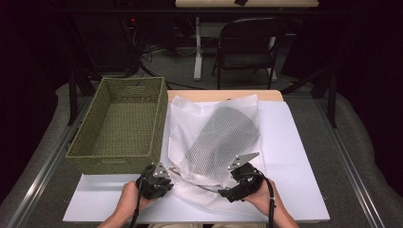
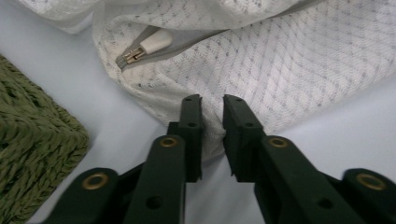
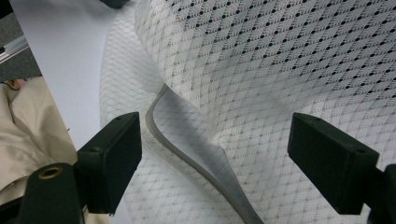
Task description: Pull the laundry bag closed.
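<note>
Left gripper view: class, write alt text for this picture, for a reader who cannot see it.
The left tool has its two black jaws pinched on a fold at the edge of a white mesh laundry bag lying on a white tabletop. The bag's zipper pull lies beyond the jaws to the left, and a corner of a green woven basket sits at lower left.

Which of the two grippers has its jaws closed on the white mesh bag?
The left gripper: its jaws pinch the white mesh laundry bag. The right gripper stands wide open.
</note>
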The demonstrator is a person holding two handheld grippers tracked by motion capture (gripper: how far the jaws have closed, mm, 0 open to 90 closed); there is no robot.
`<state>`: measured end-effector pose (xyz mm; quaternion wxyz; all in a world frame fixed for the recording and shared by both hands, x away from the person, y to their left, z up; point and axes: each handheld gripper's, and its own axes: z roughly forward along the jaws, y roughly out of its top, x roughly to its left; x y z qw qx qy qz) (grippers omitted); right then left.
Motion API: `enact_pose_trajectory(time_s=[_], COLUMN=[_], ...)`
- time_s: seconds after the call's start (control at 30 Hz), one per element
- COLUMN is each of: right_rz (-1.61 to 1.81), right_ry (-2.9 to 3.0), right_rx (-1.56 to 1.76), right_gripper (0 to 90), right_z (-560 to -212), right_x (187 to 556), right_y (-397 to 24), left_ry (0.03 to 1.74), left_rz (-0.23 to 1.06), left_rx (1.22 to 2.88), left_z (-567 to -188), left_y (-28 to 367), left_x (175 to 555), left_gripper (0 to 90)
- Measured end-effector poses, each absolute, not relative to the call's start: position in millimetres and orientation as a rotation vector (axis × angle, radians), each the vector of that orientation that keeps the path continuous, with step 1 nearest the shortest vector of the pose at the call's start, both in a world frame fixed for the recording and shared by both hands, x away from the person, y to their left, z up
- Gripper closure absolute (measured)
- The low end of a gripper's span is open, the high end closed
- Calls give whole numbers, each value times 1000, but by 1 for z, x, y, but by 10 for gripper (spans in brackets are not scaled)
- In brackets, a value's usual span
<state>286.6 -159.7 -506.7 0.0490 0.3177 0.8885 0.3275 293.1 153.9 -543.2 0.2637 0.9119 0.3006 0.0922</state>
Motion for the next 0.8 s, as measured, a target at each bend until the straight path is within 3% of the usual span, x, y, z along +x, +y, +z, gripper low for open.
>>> enact_pose_trajectory(time_s=[0.13, 0.8], right_rz=[995, 970], right_ry=[2717, 2729], right_rx=[969, 905], right_gripper=[175, 179], right_z=[-508, -506], right_x=[287, 284], right_y=[-160, -155], left_ry=[813, 760], left_rz=[254, 139], left_rx=[2465, 2517], left_z=[-543, -534], left_y=[154, 166], left_x=[294, 258], left_gripper=[868, 881])
